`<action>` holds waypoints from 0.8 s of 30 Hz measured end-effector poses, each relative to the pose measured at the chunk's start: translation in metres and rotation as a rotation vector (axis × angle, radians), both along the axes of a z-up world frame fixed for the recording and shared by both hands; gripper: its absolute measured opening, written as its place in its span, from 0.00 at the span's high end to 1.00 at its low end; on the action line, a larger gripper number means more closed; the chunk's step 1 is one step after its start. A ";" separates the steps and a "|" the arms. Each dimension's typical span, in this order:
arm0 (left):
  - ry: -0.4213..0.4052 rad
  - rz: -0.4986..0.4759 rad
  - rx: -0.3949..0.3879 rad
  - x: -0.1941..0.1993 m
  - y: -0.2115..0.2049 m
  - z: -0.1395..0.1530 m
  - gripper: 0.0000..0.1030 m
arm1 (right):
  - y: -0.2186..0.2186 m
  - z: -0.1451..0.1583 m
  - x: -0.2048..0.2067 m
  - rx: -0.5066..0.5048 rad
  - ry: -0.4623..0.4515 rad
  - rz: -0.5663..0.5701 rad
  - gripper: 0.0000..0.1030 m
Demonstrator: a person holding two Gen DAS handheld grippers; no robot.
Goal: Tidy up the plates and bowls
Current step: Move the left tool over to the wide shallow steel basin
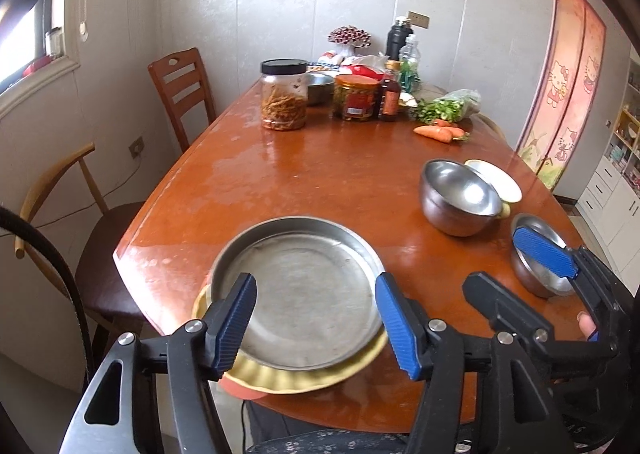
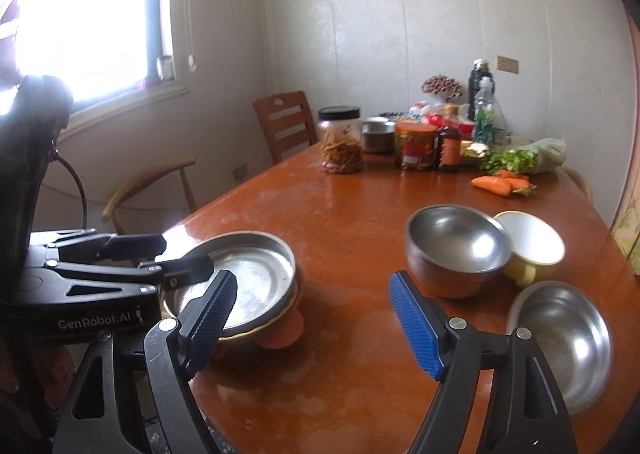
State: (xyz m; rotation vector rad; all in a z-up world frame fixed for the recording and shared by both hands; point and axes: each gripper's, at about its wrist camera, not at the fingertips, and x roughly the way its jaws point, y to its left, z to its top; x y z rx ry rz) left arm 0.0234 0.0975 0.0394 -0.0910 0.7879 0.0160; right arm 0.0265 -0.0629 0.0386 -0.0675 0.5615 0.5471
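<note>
Plates are stacked at the near table edge: a round steel pan (image 1: 304,294) on a yellow fluted plate (image 1: 280,378), apparently over something orange. Left gripper (image 1: 316,326) and right gripper (image 2: 312,318) both gape empty. Stacking looks finished; next, nest the steel bowls (image 2: 456,250).

Your steel plate (image 1: 298,294) hides most of the yellow plate (image 1: 288,380) and the orange piece (image 2: 280,334) beneath; the small steel bowl (image 1: 538,274) sits partly behind the right tongs (image 1: 508,254).
</note>
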 end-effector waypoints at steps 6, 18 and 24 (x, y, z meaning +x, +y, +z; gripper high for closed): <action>-0.019 -0.047 -0.009 0.005 -0.032 0.005 0.35 | -0.037 0.016 -0.010 0.021 -0.081 -0.065 0.18; -0.009 -0.148 -0.019 0.019 -0.098 0.004 0.33 | -0.106 0.006 -0.013 -0.017 -0.091 -0.202 0.17; -0.011 -0.180 0.036 0.025 -0.132 0.003 0.30 | -0.134 0.011 -0.021 -0.013 -0.154 -0.227 0.17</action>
